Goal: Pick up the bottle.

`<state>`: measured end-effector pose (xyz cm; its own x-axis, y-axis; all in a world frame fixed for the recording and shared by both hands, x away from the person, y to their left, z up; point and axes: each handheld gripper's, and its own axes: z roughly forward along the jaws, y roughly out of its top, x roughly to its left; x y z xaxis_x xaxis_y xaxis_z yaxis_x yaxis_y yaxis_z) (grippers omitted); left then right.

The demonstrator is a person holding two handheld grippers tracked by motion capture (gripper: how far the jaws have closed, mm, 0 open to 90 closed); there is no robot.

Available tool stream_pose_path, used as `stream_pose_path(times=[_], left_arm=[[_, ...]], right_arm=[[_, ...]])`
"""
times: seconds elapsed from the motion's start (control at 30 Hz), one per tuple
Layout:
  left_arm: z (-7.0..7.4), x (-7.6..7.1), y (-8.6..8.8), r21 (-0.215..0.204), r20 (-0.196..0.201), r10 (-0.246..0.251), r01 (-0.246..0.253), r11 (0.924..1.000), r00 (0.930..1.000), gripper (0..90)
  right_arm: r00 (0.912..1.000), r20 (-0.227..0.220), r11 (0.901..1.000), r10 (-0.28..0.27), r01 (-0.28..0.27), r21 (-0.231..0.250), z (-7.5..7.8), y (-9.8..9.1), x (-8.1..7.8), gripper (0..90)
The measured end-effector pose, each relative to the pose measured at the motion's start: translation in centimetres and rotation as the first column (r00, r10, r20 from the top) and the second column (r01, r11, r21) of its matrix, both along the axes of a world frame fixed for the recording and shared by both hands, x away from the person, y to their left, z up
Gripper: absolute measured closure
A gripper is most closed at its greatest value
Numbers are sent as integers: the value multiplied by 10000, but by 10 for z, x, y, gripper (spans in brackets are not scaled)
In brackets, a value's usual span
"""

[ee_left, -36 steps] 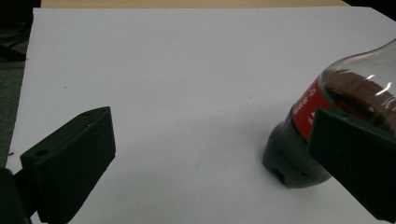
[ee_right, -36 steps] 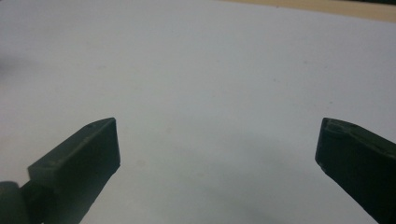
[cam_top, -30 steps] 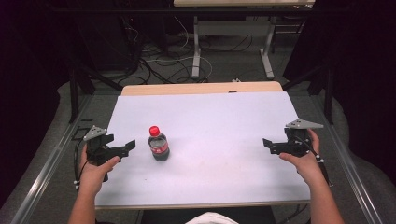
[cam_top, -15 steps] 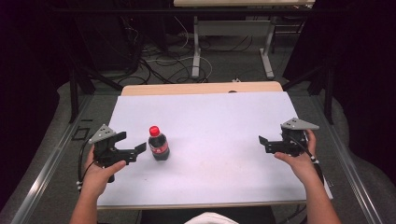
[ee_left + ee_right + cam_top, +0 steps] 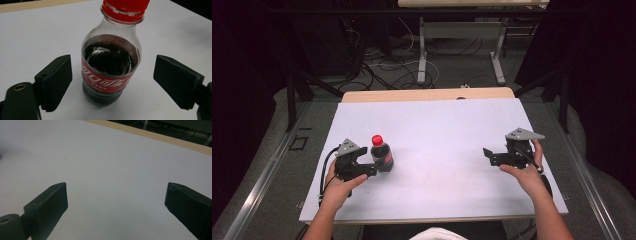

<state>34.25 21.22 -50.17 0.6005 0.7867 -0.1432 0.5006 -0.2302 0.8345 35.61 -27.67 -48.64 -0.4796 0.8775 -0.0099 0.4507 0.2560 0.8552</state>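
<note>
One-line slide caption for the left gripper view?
Cola bottle standing between the left gripper jaws, which have just been closing, pads not yet touching.

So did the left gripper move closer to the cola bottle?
Yes. The left gripper has slid right across the white table to the standing cola bottle, which now sits between its closing jaws, untouched.

Chinese Coca-Cola script on bottle label (image 5: 107, 81)

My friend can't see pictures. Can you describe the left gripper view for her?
A small cola bottle with a red cap stands upright on a white table. The left gripper has been closing; its black jaws sit either side of the bottle, with gaps, not touching.
</note>
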Motion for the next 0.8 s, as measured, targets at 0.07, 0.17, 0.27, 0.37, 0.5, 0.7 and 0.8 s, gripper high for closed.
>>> stream_pose_path(times=[0.07, 0.17, 0.27, 0.37, 0.5, 0.7, 0.8], left_arm=[[-3, 2, -2, -3, -80, 60, -60, 10000, 9999, 160], [-6, 5, -4, -69, -160, 121, -122, 9999, 9998, 164], [-10, 8, -8, 43, -66, 97, -97, 9999, 9999, 170], [-13, 10, -11, 207, -95, -14, 16, 9998, 10000, 188], [-16, 12, -15, 417, 51, 78, -80, 9991, 10000, 202], [-19, 13, -16, 537, 249, 271, -285, 9982, 9993, 268], [-20, 13, -16, 647, 372, 208, -231, 9976, 9991, 274]], right_arm=[[10000, -61, 10000, 6, -6, -39, -2, 2, 0, 44], [9999, 49, 9994, 119, -117, -317, -3, 5, 1, 44], [9998, -34, 9991, 181, -182, -385, -4, 6, 1, 44], [9997, -66, 9991, 237, -239, -343, -6, 6, 2, 44], [9997, -142, 9994, 207, -211, -274, -7, 7, 2, 45], [9998, -69, 9992, 162, -165, -359, -8, 5, 3, 51], [9999, -120, 9995, 114, -118, -293, -9, 6, 4, 53]])
